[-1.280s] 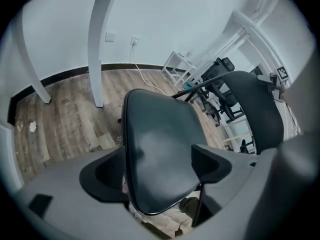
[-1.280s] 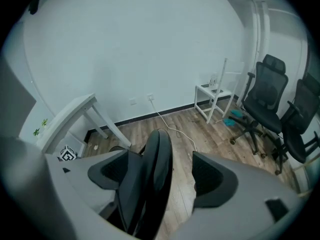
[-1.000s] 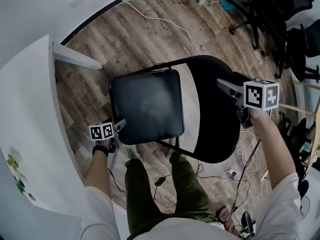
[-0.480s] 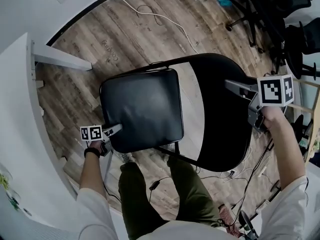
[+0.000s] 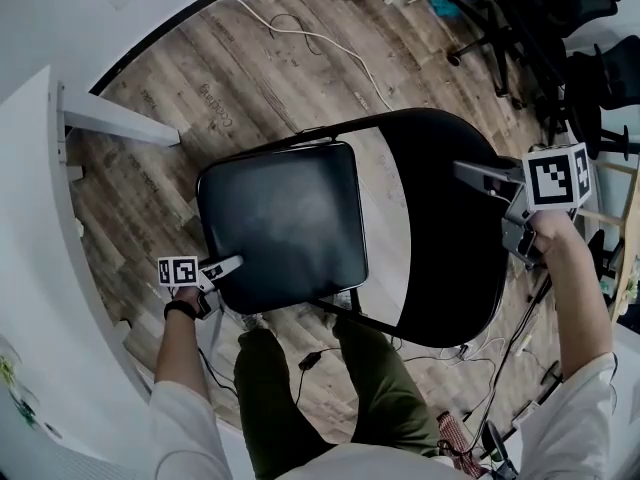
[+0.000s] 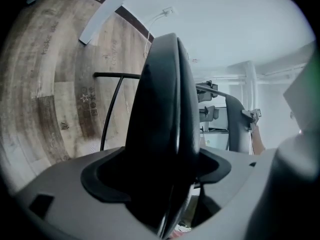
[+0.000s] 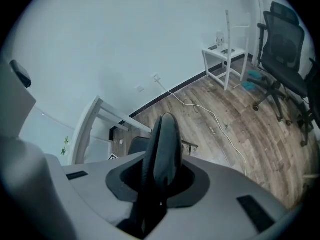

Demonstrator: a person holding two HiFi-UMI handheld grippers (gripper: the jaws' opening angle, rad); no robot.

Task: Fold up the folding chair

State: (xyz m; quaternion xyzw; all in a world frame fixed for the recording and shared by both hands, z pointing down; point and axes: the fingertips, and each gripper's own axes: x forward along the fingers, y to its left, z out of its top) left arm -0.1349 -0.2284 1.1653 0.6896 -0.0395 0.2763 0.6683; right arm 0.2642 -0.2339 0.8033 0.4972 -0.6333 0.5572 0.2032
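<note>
The black folding chair stands open on the wood floor, its padded seat (image 5: 280,223) left of its curved backrest (image 5: 445,238). My left gripper (image 5: 232,264) is at the seat's front-left corner. In the left gripper view the seat edge (image 6: 165,99) fills the gap between the jaws, which are shut on it. My right gripper (image 5: 470,171) sits on the top rim of the backrest. Its jaws are closing, with the backrest rim (image 7: 162,139) standing between them and the pads against both faces.
A white table (image 5: 30,268) with a slanted leg (image 5: 115,123) lies close on the left. The person's legs (image 5: 300,388) stand just behind the chair. A white cable (image 5: 320,38) runs across the floor, and dark office chairs (image 5: 560,28) crowd the upper right. More cables (image 5: 470,353) lie near the feet.
The left gripper has sunk a little and turned at the seat corner. The right gripper has shifted slightly along the backrest rim and its jaws have closed in on it.
</note>
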